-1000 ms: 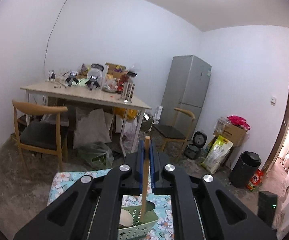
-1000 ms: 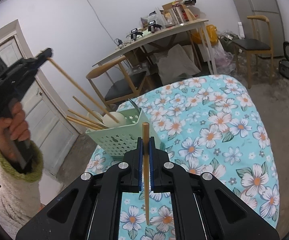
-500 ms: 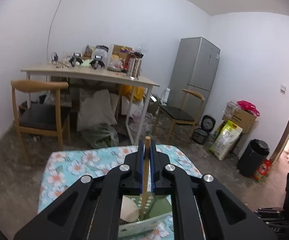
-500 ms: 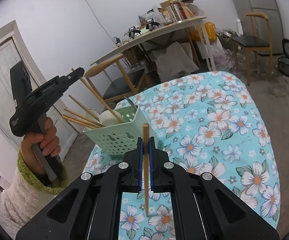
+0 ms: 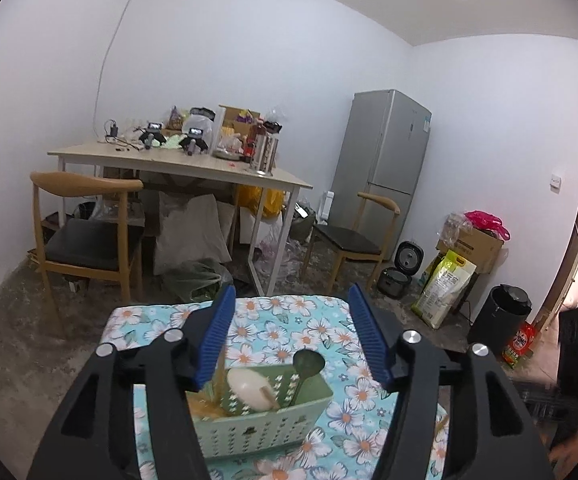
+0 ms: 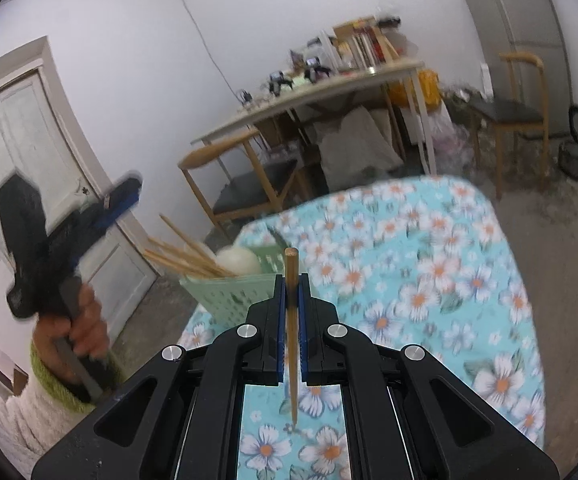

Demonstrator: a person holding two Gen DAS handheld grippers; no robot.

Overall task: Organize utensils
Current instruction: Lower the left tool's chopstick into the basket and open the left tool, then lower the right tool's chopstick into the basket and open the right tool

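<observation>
I could read no brand or label anywhere: the print on the yellow-green sack (image 5: 447, 294) by the far wall was too small and the red packet (image 5: 523, 339) near the black bin showed only smeared marks. From my left wrist camera, the left gripper (image 5: 291, 336) had its blue-padded jaws standing wide apart, having just been opening, with nothing pressed between them; a blurred wooden chopstick (image 5: 221, 372) hung just inside the left pad, its lower end down in the pale green perforated plastic basket (image 5: 257, 426). That basket sat on the turquoise floral tablecloth (image 5: 273, 320) right below the jaws, holding a white spoon (image 5: 249, 390) and a dark green spoon (image 5: 307, 364). Only this view showed me the grey refrigerator (image 5: 385, 152) whole. My right wrist camera gave what the left could not: the right gripper (image 6: 292, 292) had its jaws closed tight on a single upright wooden chopstick (image 6: 292, 332), the tip reaching down toward the cloth. It also showed the person's left hand (image 6: 75, 332) in a green-cuffed cream sleeve gripping the other tool's handle, motion-blurred, beside the basket, a fan of wooden chopsticks (image 6: 185, 252) leaning out over the basket's left rim, and a white panelled door (image 6: 21, 136) behind.
</observation>
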